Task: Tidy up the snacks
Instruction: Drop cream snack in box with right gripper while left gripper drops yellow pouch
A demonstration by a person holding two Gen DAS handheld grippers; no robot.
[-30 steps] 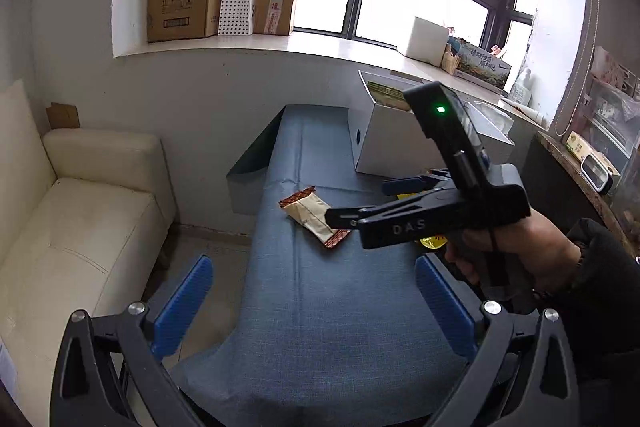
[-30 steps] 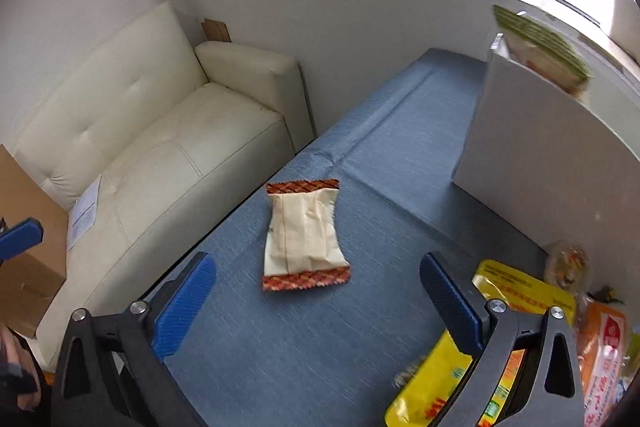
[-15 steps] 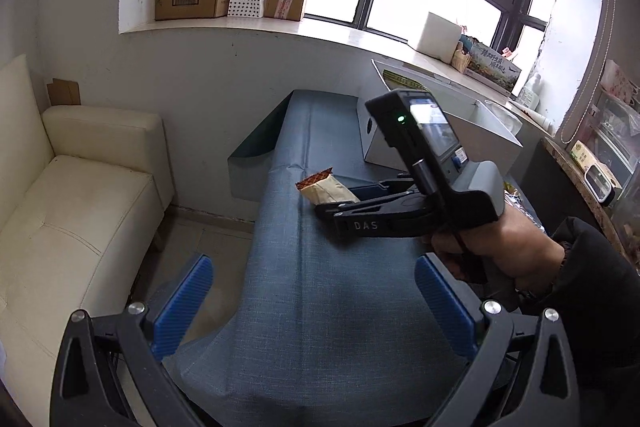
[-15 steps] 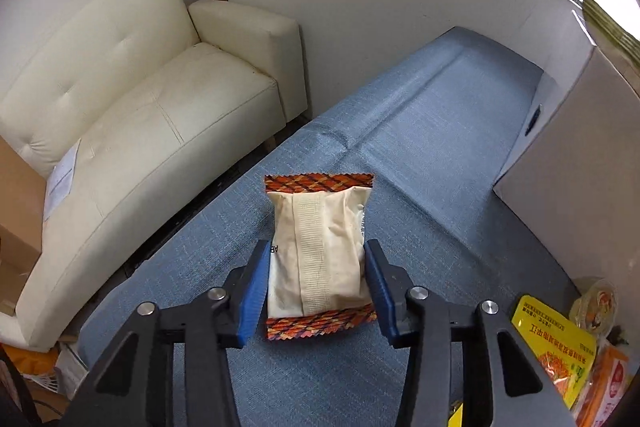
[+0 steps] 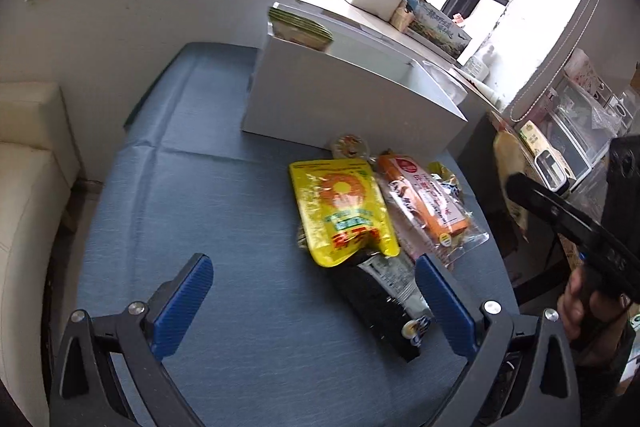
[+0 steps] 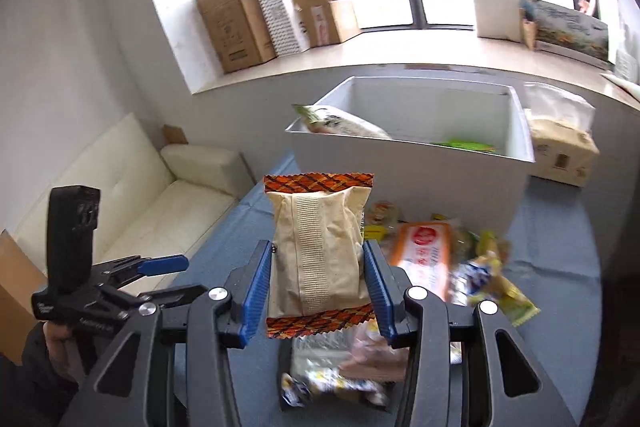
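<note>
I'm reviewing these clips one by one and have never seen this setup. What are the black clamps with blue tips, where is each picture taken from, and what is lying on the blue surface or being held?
There is no robot here. A person holds a hand-operated two-finger gripper in each hand, and a fisheye camera on each one looks forward along its blue-padded fingers. So each picture is one gripper's own view.

In the left wrist view, the left gripper is open and empty over the blue table. On the table lie a yellow pouch, an orange packet and a dark packet, in front of a white bin.

In the right wrist view, the right gripper is shut on a beige snack pack with orange patterned ends, held in the air facing the bin, which already holds some packets.
</note>
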